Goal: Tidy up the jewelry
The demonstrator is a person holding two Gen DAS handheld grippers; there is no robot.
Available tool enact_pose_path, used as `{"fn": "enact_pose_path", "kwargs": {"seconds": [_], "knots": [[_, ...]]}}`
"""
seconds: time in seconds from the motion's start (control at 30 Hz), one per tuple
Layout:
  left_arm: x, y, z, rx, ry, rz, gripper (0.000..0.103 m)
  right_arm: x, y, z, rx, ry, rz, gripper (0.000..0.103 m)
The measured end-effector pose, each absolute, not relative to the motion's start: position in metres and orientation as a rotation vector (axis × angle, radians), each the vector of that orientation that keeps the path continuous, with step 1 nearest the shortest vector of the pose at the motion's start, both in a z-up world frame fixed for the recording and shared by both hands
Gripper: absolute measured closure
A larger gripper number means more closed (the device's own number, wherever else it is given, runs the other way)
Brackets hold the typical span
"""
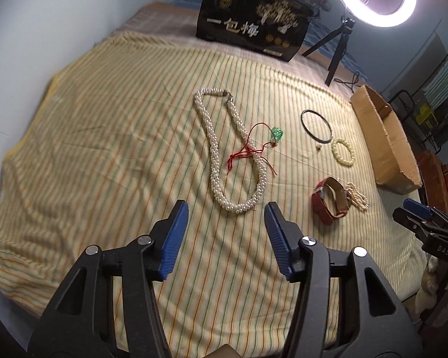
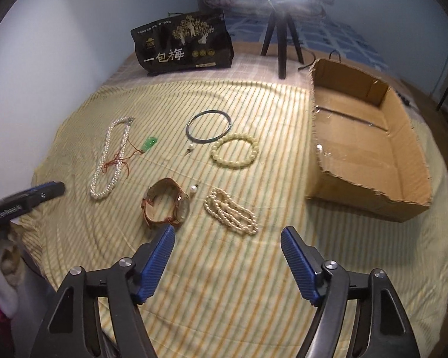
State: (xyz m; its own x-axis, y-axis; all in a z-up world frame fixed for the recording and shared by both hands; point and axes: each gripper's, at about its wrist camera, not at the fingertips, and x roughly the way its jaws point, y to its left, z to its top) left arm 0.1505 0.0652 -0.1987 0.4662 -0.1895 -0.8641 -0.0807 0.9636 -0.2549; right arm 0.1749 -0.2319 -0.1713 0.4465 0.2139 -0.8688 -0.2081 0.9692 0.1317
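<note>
Nothing is gripped yet: left gripper [image 1: 226,208] and right gripper [image 2: 227,232] are held released; pearls [image 2: 230,210] are likely targeted for the box [image 2: 409,161].

Two necklaces [image 1: 233,152], three bracelets [image 2: 235,148], one watch [image 2: 167,205], one box [image 2: 370,146]

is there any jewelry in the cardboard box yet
No, the cardboard box shows only its bare floor, and the watch lies on the striped cloth.
</note>
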Motion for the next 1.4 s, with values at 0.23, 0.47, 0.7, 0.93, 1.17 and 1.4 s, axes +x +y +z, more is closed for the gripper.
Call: {"fn": "enact_pose_path", "kwargs": {"seconds": [0.23, 0.47, 0.7, 0.93, 1.17, 1.4], "knots": [[0.172, 0.068, -0.226, -0.326, 1.135, -0.046, 0.057, 0.197, -0.223, -0.188, 0.080, 1.144, 0.285, 0.041], [0.185, 0.064, -0.241, -0.335, 1.161, -0.028, 0.063, 0.209, -0.211, -0.203, 0.123, 1.206, 0.323, 0.052], [0.190, 0.067, -0.256, -0.362, 1.170, -0.004, 0.069, 0.222, -0.200, -0.227, 0.179, 1.278, 0.328, 0.059], [0.192, 0.074, -0.258, -0.356, 1.165, 0.020, 0.090, 0.230, -0.184, -0.239, 0.167, 1.302, 0.326, 0.064], [0.184, 0.085, -0.257, -0.396, 1.152, 0.024, 0.096, 0.231, -0.171, -0.242, 0.109, 1.310, 0.310, 0.073], [0.172, 0.095, -0.247, -0.426, 1.133, 0.034, 0.097, 0.233, -0.163, -0.245, 0.057, 1.301, 0.297, 0.088]]}}
